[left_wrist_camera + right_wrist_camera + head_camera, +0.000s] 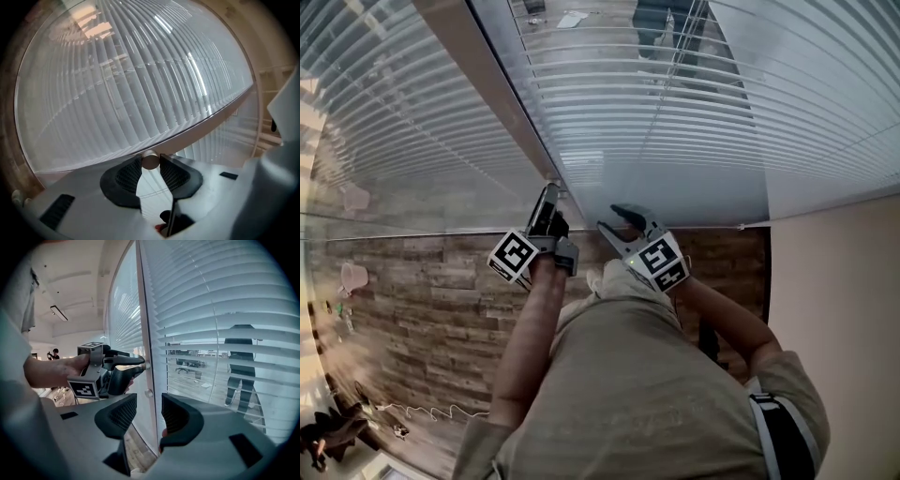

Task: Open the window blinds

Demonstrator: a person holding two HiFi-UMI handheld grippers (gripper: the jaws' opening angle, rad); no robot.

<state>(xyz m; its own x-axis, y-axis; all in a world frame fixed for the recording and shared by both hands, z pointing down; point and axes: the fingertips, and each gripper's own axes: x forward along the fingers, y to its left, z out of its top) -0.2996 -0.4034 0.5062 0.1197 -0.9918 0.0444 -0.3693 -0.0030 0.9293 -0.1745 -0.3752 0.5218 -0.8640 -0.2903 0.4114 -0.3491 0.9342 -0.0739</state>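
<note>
One risk: the left gripper clenches the wand only at its jaw tips, inviting a slip; the jaws of the right gripper hang released.

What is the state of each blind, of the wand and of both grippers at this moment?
Left blind: lowered, slats look closed.
Right blind: lowered, slats partly open, outside visible between them.
Wand: its end is clamped.
Left gripper: shut on the wand.
Right gripper: open, holding nothing.
</note>
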